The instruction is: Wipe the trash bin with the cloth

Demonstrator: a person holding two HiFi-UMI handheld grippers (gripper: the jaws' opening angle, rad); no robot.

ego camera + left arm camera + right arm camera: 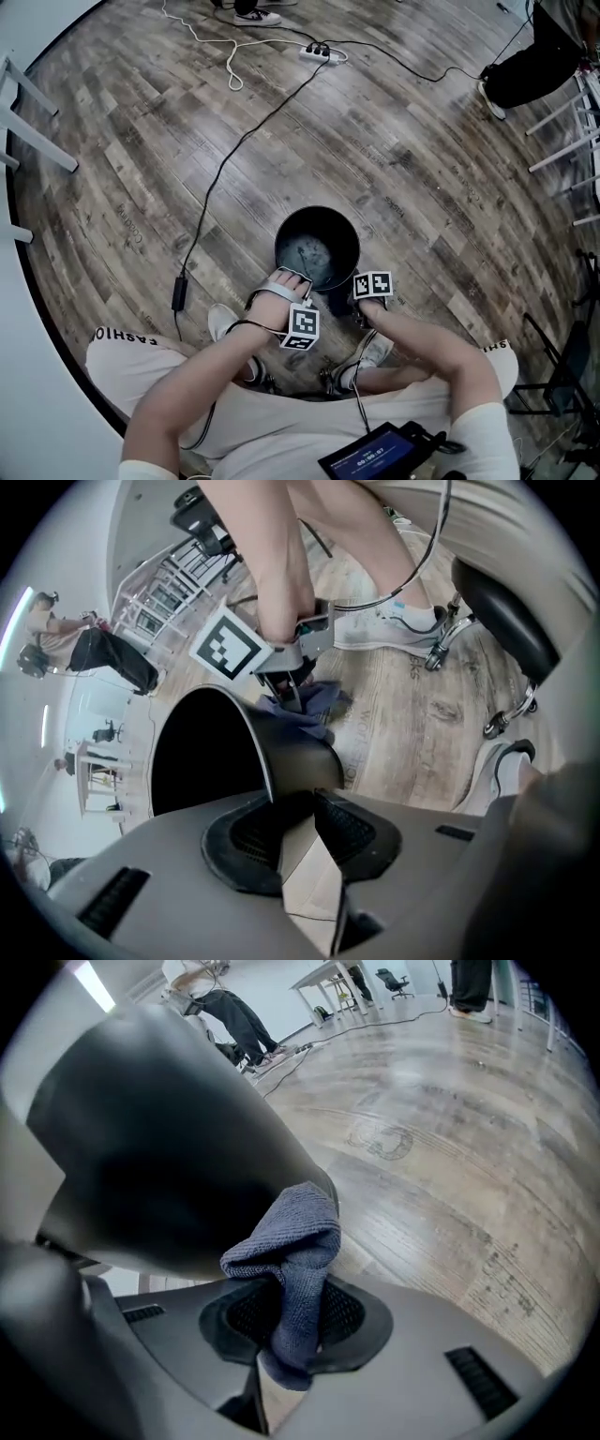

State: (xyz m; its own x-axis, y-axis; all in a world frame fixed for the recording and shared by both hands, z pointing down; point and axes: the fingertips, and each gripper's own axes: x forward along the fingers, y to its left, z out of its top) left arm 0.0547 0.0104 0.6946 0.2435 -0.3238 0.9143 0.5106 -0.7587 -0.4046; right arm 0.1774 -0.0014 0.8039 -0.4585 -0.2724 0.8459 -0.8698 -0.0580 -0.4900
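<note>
The black trash bin [317, 246] stands open on the wooden floor in front of the person's feet. My left gripper [286, 279] is at its near rim. In the left gripper view this gripper [292, 810] is shut on the bin's thin wall [281, 752], one jaw inside and one outside. My right gripper [356, 300] is at the bin's near right side, low against the outside. It [295, 1321] is shut on a folded blue-grey cloth [295, 1241], which touches the bin's dark outer wall [159, 1147]. The left gripper view also shows the cloth [305, 710] against the bin's outside.
A black cable [225, 159] runs across the floor to a white power strip [319, 52]. White shoes [394, 625] and a stool base [502, 621] are close behind the bin. White furniture legs [33, 122] stand at the left, a rack [572, 131] at the right.
</note>
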